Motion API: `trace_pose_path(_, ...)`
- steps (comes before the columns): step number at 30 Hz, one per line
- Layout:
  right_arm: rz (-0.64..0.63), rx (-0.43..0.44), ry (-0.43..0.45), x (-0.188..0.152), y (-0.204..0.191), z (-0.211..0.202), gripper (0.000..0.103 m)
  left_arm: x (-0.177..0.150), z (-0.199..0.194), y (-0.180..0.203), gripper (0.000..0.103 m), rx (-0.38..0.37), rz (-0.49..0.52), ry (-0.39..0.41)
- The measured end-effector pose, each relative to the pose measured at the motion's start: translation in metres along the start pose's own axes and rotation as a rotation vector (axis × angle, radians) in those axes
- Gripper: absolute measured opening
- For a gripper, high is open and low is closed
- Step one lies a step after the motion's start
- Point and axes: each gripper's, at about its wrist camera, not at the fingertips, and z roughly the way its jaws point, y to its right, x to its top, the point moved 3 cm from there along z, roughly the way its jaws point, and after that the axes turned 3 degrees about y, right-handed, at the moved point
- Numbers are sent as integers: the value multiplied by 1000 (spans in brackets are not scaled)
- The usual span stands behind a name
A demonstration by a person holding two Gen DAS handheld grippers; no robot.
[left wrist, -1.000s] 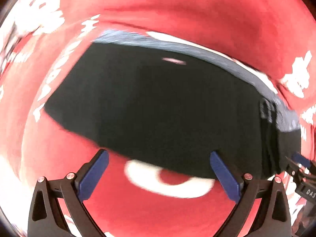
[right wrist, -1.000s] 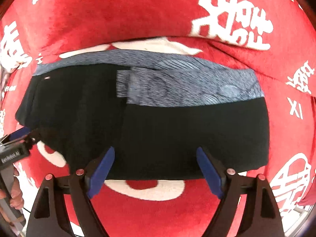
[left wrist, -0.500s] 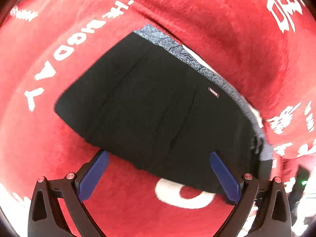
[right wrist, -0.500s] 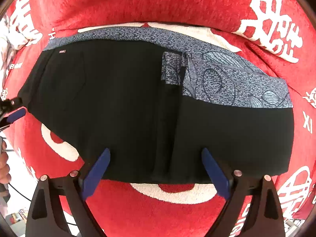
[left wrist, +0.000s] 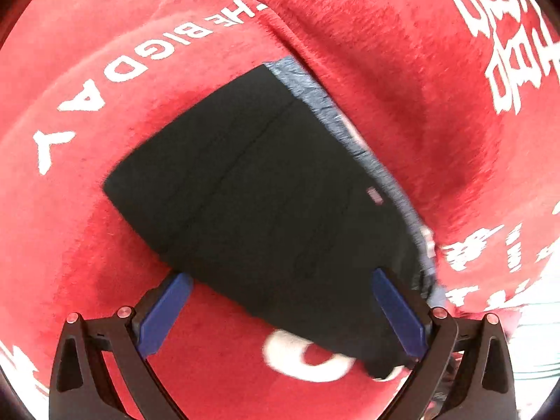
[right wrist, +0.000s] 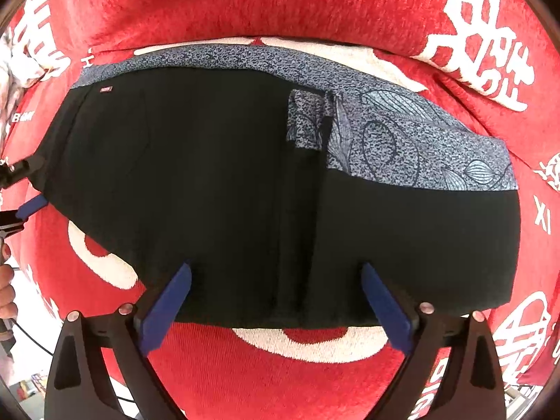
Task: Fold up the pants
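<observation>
The black pants lie folded flat on a red blanket, with a grey-blue patterned band along the far edge. They also show in the left wrist view, running diagonally. My right gripper is open and empty, its blue pads over the near edge of the pants. My left gripper is open and empty above the near edge; its right pad is near the pants' end. In the right wrist view the left gripper's fingers show at the pants' left end.
The red blanket with white lettering and symbols covers the whole surface and has a raised fold behind the pants. A hand shows at the left edge of the right wrist view.
The left gripper's view has swung round, so the pants now run diagonally. The right gripper has moved closer to the pants. Both stay open.
</observation>
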Motion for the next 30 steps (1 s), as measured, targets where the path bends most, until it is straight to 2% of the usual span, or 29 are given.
trace_pose_path(8,-3,-5,5,-2,-1,1,99,3,6,1,103,-19,-11,17)
trace_pose_path(15,-5,-8,5,-2,-4,3,100,10,14,13,103,40,17,35)
trace_pose_path(20,-4,-5,11,-2,-5,4,100,14,-1,42,103,-47,89,122)
trace_pose_path(23,-4,-6,15,-4,-6,5,100,20,19,33,103,18,72,73)
trace_pose_path(24,-4,-7,14,-4,-6,5,100,22,26,26,100,41,48,53)
trace_pose_path(26,-5,-9,11,-4,-7,6,100,25,24,23,91,72,33,69)
trace_pose_path(27,-7,-8,8,-4,-7,6,100,25,20,24,77,95,50,79)
trace_pose_path(28,-13,-7,4,-3,-8,5,100,25,17,26,55,157,90,89)
trace_pose_path(29,-24,-18,1,-2,-8,2,101,25,16,29,44,243,146,94)
trace_pose_path(30,-34,-30,5,1,-8,-2,101,24,15,32,39,285,201,93)
